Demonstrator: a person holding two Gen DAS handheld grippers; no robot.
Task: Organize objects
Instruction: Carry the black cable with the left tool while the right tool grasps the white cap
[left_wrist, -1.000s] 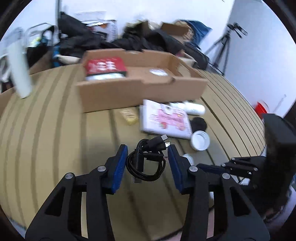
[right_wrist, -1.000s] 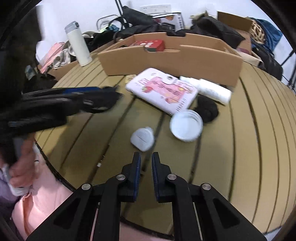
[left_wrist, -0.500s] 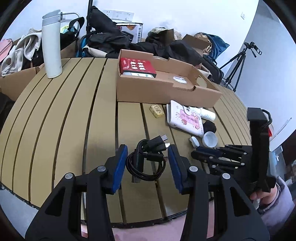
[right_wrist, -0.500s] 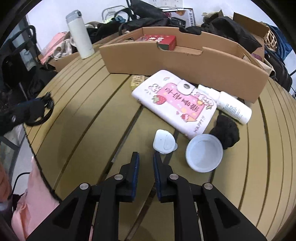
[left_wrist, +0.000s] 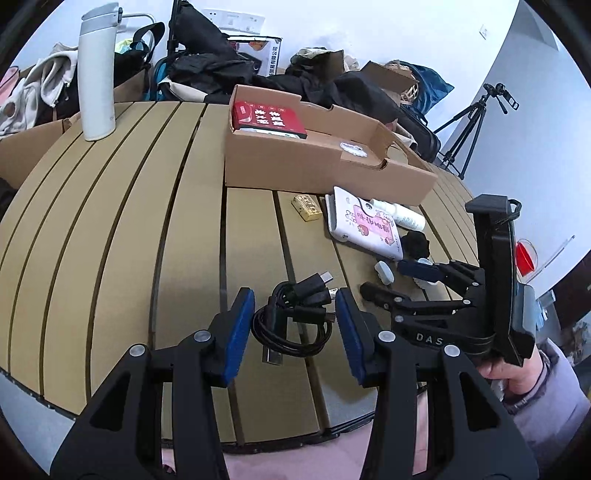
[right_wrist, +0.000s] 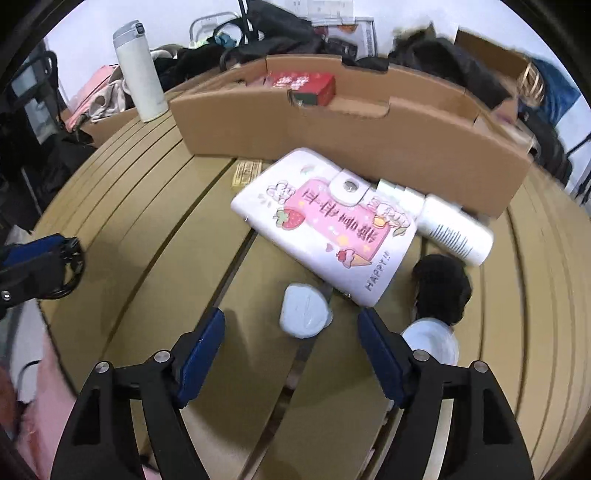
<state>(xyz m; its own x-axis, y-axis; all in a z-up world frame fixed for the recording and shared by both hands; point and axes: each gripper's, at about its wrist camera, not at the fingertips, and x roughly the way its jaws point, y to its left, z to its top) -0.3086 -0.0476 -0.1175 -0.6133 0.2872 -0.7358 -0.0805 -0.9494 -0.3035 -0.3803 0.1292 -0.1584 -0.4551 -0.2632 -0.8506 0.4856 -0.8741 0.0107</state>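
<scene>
- The slatted desk (left_wrist: 110, 229) carries everything; a long cardboard box (right_wrist: 332, 133) sits at its 12 o'clock edge, probably the place where loose things are meant to go, since a red carton (left_wrist: 267, 115) already lies inside it.
- A white and pink case (right_wrist: 325, 221) lies flat just in front of the box, touching a white bottle (right_wrist: 454, 229) at its 3 o'clock side.
- The left gripper (left_wrist: 291, 328) has its fingers spread wide on either side of a coiled black cable (left_wrist: 295, 314), with a gap on both sides, so nothing is gripped.
- The right gripper (right_wrist: 291, 354) is also wide open and empty, aimed at a small pale blue case (right_wrist: 304, 310) at its 12 o'clock, likely its next pick.
- A black clump (right_wrist: 441, 284) and a white lid (right_wrist: 432, 343) lie at 2 o'clock of that case.
</scene>
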